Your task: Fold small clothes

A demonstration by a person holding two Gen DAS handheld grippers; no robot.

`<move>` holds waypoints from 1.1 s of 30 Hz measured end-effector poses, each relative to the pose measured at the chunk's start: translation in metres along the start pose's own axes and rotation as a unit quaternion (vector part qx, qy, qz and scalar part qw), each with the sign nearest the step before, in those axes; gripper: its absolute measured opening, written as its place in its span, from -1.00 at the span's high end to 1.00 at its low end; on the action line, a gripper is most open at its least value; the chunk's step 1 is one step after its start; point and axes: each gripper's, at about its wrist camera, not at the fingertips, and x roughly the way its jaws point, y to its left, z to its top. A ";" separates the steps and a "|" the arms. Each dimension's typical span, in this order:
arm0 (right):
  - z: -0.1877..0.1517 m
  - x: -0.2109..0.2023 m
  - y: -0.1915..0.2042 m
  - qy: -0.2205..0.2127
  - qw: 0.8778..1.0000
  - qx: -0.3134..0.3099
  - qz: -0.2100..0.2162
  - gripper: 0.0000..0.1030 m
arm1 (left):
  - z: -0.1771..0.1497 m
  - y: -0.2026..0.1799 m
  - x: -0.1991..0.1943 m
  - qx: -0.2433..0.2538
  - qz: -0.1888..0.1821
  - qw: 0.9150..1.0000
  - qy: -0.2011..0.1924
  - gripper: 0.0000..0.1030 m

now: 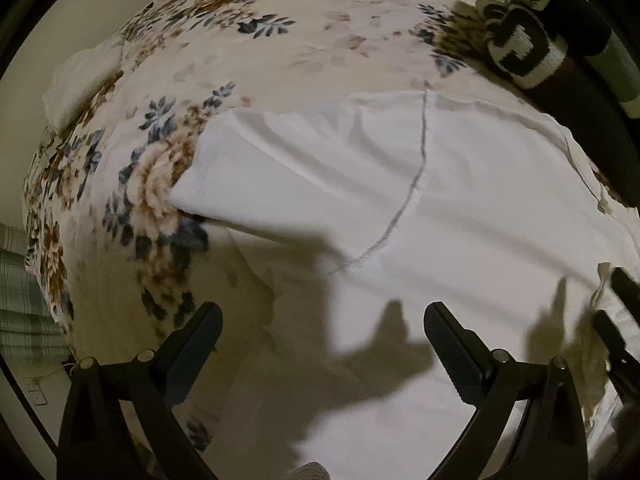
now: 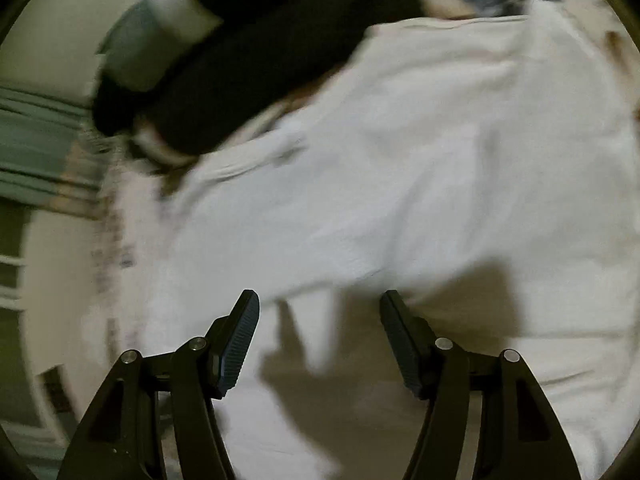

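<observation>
While the white garment (image 1: 400, 184) lies spread on the floral bedspread (image 1: 248, 40), I have both hand-held grippers released above it. My left hand-held gripper (image 1: 322, 320) and right hand-held gripper (image 2: 320, 308) grasp nothing; dark clothes (image 1: 532, 44) sit beside the garment's far edge.

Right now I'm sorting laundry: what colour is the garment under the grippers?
White garment, clearest in the left wrist view.

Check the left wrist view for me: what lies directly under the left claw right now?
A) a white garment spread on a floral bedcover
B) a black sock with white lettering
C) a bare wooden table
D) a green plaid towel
A: the left claw hangs open over the white garment, which lies spread on the floral bedcover.
</observation>
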 end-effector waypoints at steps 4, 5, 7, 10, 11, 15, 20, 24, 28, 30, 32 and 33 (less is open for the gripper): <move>-0.013 -0.038 -0.003 -0.040 0.998 -0.012 -0.044 -0.29 | 0.005 0.000 -0.004 0.011 -0.005 1.000 -0.002 -1.00; -0.016 -0.051 -0.006 -0.049 0.996 -0.014 -0.076 -0.29 | 0.007 -0.005 -0.006 0.015 -0.014 1.000 0.000 -1.00; -0.028 -0.074 -0.024 -0.063 0.989 0.004 -0.131 -0.29 | 0.015 -0.022 -0.012 0.034 -0.044 0.998 0.000 -1.00; -0.041 -0.090 -0.051 -0.070 0.982 0.036 -0.173 -0.25 | 0.027 -0.068 -0.023 0.099 -0.079 0.992 -0.014 -1.00; -0.047 -0.094 -0.064 -0.070 0.981 0.056 -0.171 -0.25 | 0.029 -0.083 -0.025 0.119 -0.086 0.989 -0.020 -1.00; -0.053 -0.097 -0.087 -0.078 0.978 0.128 -0.148 -0.17 | 0.029 -0.151 -0.021 0.210 -0.119 0.970 -0.016 -1.00; -0.047 -0.100 -0.092 -0.092 0.970 0.186 -0.129 -0.17 | 0.009 -0.212 -0.003 0.311 -0.130 0.942 -0.006 -1.00; -0.051 -0.088 -0.093 -0.056 0.968 0.166 -0.179 0.31 | 0.000 -0.227 0.010 0.346 -0.098 0.933 -0.010 -1.00; -0.071 -0.101 -0.106 -0.022 0.971 0.133 -0.199 0.33 | 0.001 -0.221 0.009 0.333 -0.100 0.937 -0.004 -1.00; -0.077 -0.118 -0.108 -0.037 0.974 0.134 -0.181 0.33 | 0.000 -0.217 0.006 0.332 -0.096 0.938 -0.009 -1.00; -0.079 -0.133 -0.101 -0.066 0.978 0.122 -0.159 0.33 | 0.002 -0.211 0.007 0.327 -0.093 0.940 -0.010 -1.00; -0.077 -0.139 -0.097 -0.080 0.978 0.101 -0.163 0.33 | 0.001 -0.208 0.005 0.322 -0.092 0.942 -0.011 -1.00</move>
